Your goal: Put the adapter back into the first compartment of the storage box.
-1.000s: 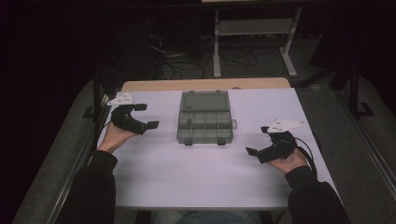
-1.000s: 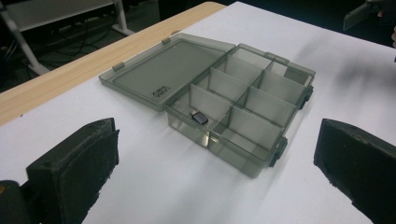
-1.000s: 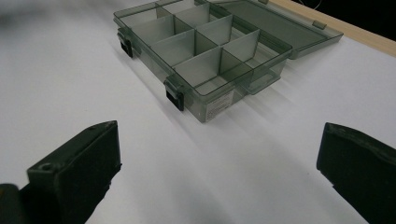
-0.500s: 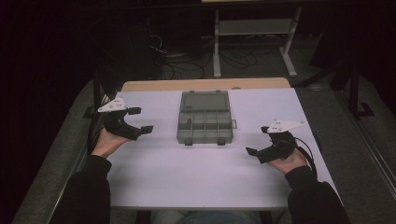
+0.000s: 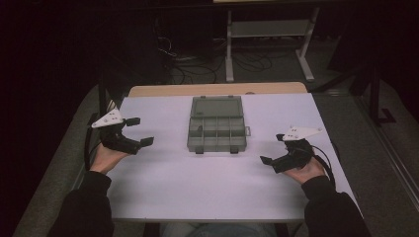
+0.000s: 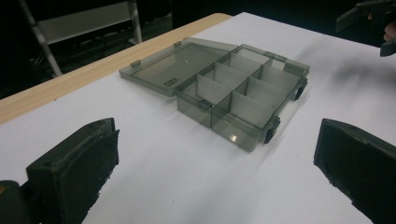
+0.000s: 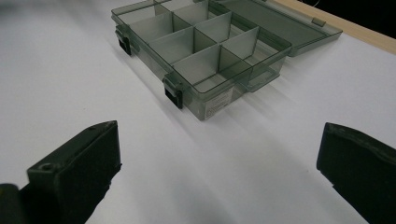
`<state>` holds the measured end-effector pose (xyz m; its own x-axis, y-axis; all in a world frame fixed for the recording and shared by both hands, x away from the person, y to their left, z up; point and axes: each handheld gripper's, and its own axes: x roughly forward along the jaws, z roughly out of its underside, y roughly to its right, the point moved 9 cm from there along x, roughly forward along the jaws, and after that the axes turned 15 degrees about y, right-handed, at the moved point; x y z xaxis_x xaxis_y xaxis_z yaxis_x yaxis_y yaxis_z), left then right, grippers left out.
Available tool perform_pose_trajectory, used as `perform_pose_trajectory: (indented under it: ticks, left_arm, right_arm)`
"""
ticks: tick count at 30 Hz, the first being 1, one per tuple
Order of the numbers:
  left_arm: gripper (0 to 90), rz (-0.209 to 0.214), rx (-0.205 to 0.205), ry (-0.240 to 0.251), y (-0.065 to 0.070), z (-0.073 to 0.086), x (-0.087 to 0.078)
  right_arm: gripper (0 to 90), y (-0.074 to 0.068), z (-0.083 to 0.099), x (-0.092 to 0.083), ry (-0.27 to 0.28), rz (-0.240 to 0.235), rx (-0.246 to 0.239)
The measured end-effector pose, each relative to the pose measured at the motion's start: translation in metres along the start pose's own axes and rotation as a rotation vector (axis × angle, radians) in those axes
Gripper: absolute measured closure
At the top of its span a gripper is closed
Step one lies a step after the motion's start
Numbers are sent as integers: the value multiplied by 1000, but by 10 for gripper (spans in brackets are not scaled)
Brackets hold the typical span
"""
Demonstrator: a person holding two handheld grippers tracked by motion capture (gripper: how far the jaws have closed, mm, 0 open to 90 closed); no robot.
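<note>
At the left of the high view, the left gripper hangs over the white table with its jaws wide apart and nothing between them. Compared with a second ago it has drifted outward and a little lower in the frame, away from the box, so the hand now sits close to the table's left edge. In the left gripper view its own two black pads frame the box from the side, well apart from it.

In the centre of the high view lies the compartment box, a smoky transparent organiser. Its lid is folded flat back toward the top of the frame, the divided cells look empty, and two dark latches sit on the near wall. It has not shifted.

At the right, the right gripper holds the same place as before, jaws also spread, empty, low beside the box's lower right corner.

The left hand's retreat suggests no grasp is under way yet; both tools look merely poised, and the box is untouched.
</note>
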<state>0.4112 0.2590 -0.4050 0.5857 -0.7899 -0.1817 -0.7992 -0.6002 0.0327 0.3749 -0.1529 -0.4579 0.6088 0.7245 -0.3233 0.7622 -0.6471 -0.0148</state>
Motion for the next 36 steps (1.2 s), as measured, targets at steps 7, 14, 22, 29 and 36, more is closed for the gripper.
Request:
perform_pose_trajectory:
  ticks: [7, 14, 22, 29, 36]
  left_arm:
    - [0, -19, -2, 32, 0, 0, -13]
    - [0, -30, -3, 83, 3, -6, -28]
    - [0, -69, -3, 81, 0, 7, -44]
    - [0, -130, -18, 94, -5, 18, -62]
    - [0, -149, -29, 111, -5, 23, -70]
  right_arm:
    - [0, 0, 0, 0, -3, 1, 1]
    - [0, 0, 1, 1, -5, 1, 1]
    - [0, 0, 1, -1, -4, 3, 5]
    - [0, 1, 0, -3, 8, 7, 13]
    - [0, 3, 0, -5, 15, 16, 23]
